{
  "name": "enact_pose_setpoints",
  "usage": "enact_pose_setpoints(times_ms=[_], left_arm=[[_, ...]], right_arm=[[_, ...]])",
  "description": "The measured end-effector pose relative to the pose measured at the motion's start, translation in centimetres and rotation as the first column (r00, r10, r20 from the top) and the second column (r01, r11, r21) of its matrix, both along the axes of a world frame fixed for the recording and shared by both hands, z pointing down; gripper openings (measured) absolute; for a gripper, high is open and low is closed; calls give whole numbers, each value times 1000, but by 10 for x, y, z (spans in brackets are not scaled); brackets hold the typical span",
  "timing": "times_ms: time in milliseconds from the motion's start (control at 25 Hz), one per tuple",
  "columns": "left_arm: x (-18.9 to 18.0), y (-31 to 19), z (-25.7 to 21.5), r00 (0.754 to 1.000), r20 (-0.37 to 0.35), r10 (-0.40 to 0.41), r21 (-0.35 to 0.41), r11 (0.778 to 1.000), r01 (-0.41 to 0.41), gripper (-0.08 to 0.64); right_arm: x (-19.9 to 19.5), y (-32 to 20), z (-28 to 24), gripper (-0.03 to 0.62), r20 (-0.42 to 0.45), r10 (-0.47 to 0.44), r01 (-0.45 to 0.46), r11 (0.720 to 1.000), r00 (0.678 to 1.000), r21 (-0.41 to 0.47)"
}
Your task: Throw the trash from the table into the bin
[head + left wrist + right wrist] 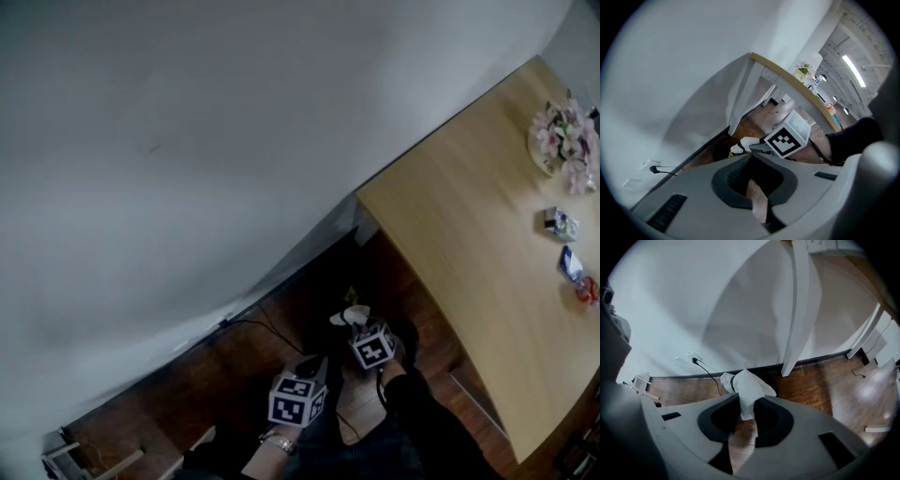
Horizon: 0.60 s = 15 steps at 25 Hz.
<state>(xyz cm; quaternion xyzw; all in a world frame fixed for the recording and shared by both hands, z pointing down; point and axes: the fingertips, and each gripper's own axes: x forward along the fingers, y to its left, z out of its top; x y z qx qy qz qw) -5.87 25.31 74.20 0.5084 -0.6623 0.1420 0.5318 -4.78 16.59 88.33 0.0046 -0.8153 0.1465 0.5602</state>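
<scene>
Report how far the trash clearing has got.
Done: nothing certain. Something yellow shows at the dark round bin by the wall. In hand: the right gripper clamps a white crumpled paper near that bin, not yet dropped. The left gripper is shut and empty. Left: small colourful wrappers lie on the light wooden table.
</scene>
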Motion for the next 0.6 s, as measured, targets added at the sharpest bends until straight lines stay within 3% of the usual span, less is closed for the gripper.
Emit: enact_pose_setpoints(times_ms=[200, 240, 320, 600], left_arm=[[4, 14, 15, 1000, -10, 2, -29, 1000, -2, 6], [5, 14, 16, 1000, -10, -1, -31, 1000, 1, 6], [4, 14, 18, 1000, -8, -8, -31, 999, 8, 6], [6, 0, 5, 999, 1, -33, -13, 999, 33, 6]], right_arm=[[-13, -3, 28, 84, -3, 18, -18, 1000, 1000, -3], [-16, -4, 32, 103, -5, 20, -20, 1000, 1000, -4], [-22, -4, 35, 231, -5, 28, -28, 999, 1000, -30], [-19, 15, -3, 239, 73, 18, -9, 993, 997, -118]])
